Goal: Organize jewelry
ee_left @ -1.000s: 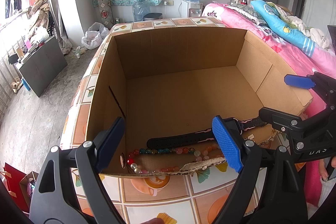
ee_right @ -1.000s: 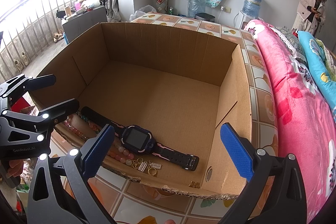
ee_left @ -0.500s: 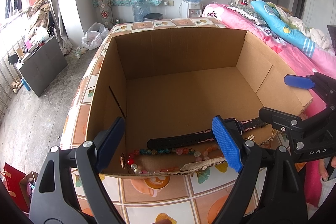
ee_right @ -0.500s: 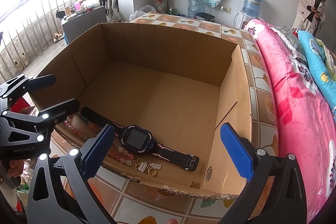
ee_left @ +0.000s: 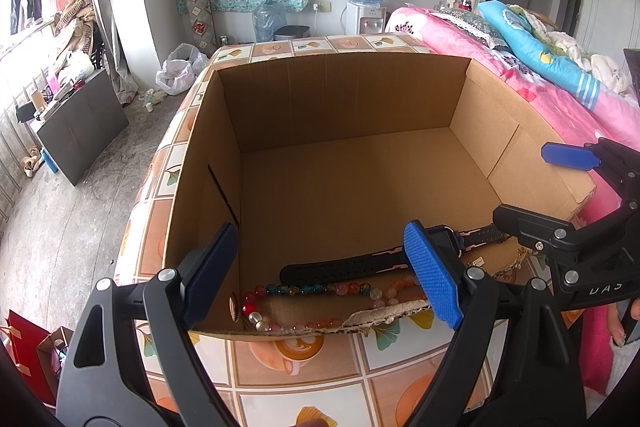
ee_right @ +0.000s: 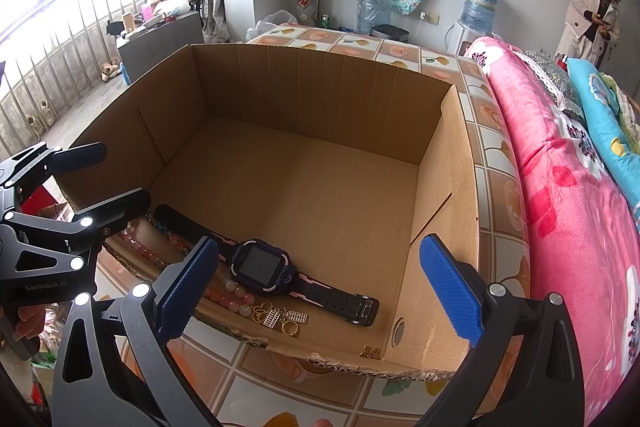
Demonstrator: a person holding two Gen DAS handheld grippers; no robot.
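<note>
On a tiled tabletop (ee_right: 304,403), a cardboard box (ee_right: 328,107) collects the smartwatch (ee_right: 262,267), bead bracelet (ee_left: 320,289) and gold charms (ee_right: 280,317) at lower frame, left gripper (ee_left: 320,267) and right gripper (ee_right: 320,283) released, holding nothing.

My left tool (ee_left: 324,275) has black skeletal arms with triangular cut-outs, silver round screws at the joints and blue ribbed pads on its fingers (ee_left: 434,281). My right tool (ee_right: 320,287) is built the same; white lettering marks each tool's black body.
</note>
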